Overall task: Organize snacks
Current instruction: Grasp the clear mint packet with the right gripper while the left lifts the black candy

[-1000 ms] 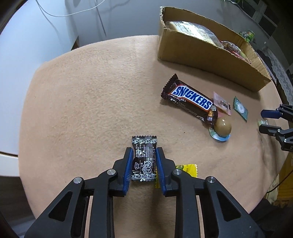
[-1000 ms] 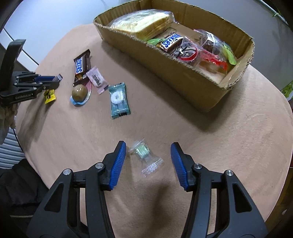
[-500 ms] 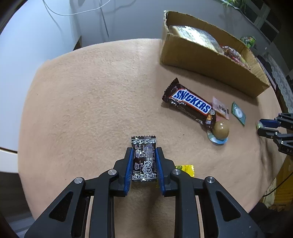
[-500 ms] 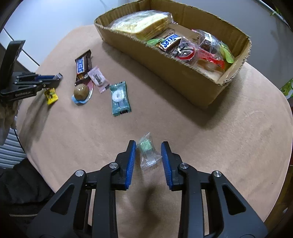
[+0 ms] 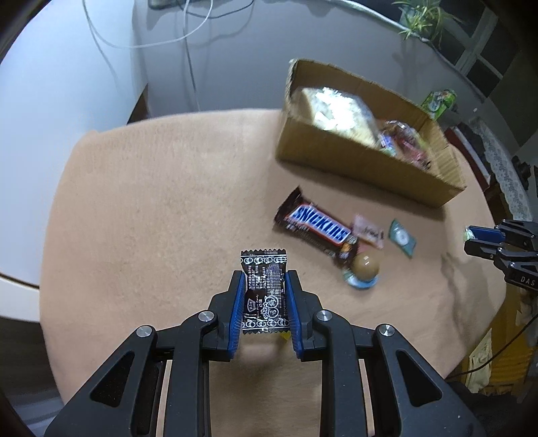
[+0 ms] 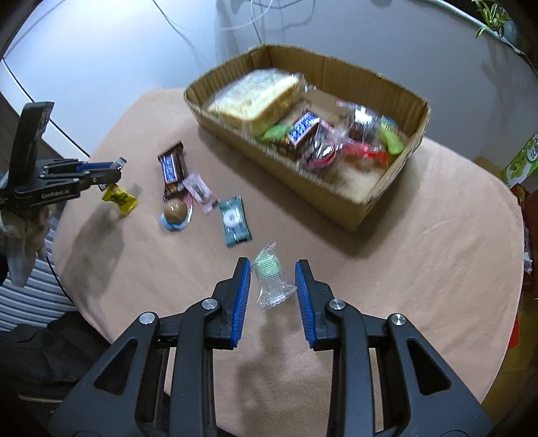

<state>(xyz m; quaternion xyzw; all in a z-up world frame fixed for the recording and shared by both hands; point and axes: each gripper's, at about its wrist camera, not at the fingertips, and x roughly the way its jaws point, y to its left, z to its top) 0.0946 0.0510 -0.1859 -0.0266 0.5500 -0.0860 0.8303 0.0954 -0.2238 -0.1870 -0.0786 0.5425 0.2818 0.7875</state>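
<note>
Right wrist view: clear-wrapped green candy (image 6: pixel 270 280), crinkled, tilted.

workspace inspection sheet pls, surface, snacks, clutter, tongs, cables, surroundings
surface: round table under a tan fleece cloth.
job's things: open brown cardboard box holds wrapped bread and mixed packets. Loose on the cloth: brown Snickers bar, pink sachet, teal square sachet, brown ball on a blue wrapper, yellow candy.
clutter: nothing seen.
tongs: left tongs shut on a black printed candy packet; right tongs have just been closing, now shut on a clear wrapper with a green sweet.
cables: white cables run across the grey wall.
surroundings: green plant, green carton.
</note>
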